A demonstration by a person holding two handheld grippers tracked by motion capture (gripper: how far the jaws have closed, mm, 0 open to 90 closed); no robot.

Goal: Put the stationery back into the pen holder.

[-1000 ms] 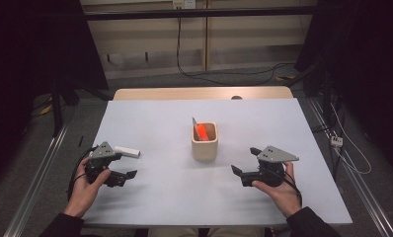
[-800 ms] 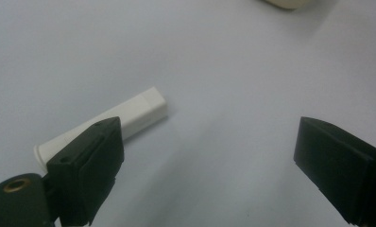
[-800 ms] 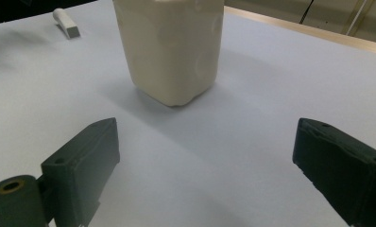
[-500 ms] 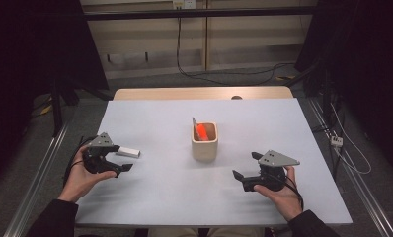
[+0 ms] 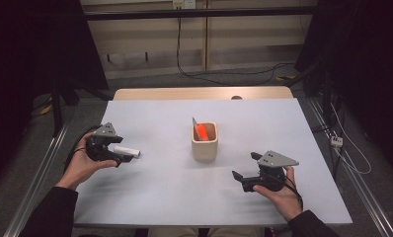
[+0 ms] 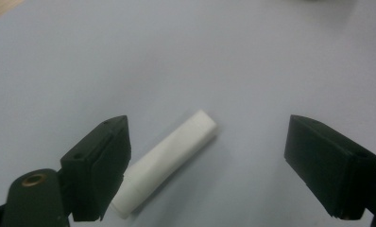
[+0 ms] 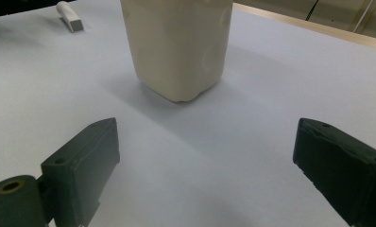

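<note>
White stick (image 6: 169, 161), a short block-like piece with squared ends, lies flat on the pale table (image 5: 165, 197) at its left side, between the spread jaws of the left gripper (image 6: 207, 163). In the left gripper view one end of the stick sits just beside the left-hand jaw, whether touching it I cannot tell, while the other jaw stands well apart from it, so the pads do not press on it. Those jaws have just been closing a little, yet they remain wide, with the stick lying between them.

Nearest the person, at the right side of the table, the right gripper (image 5: 247, 167) rests in a hand (image 5: 278, 190) with its jaws wide and nothing between them; the right gripper view shows bare table there.

Farther off, near the table's middle, a cream cup (image 5: 204, 142) stands upright with an orange item (image 5: 202, 131) leaning inside it. The left gripper (image 5: 128, 157), seen from above, sits to the left of the cup and well apart from it.
</note>
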